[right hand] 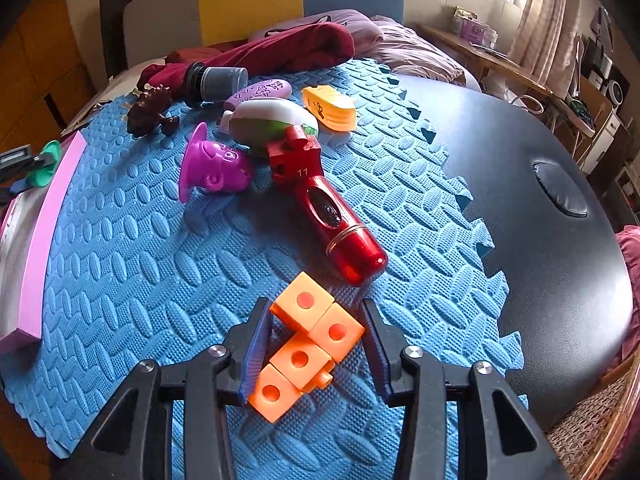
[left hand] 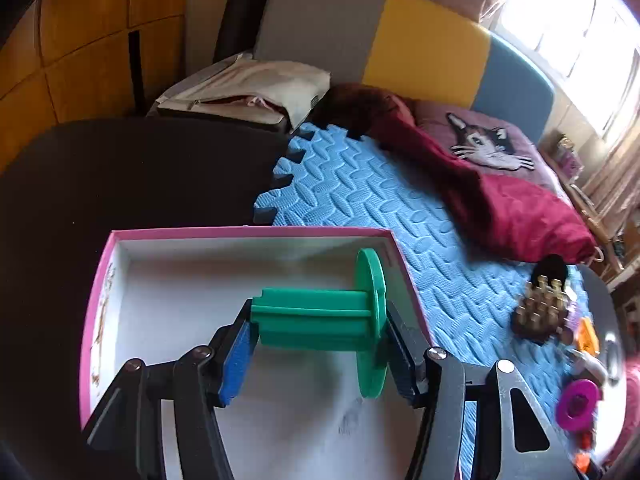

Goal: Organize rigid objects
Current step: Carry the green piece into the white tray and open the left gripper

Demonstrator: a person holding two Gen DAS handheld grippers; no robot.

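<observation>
Left wrist view: our left tongs [left hand: 316, 340] pinch a green spool [left hand: 332, 322] lengthwise, above the white floor of the pink-rimmed box [left hand: 248, 233]. Right wrist view: our right tongs [right hand: 316, 350] close on an orange block cluster [right hand: 308, 340] on the blue foam mat [right hand: 140, 280]; a red toy [right hand: 324, 204] lies just beyond them.

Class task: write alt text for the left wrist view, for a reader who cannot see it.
The left hand-held gripper holds a green plastic spool over an open, pink-edged white box. Right of the box lies a blue foam mat with small toys at its far right.
</observation>
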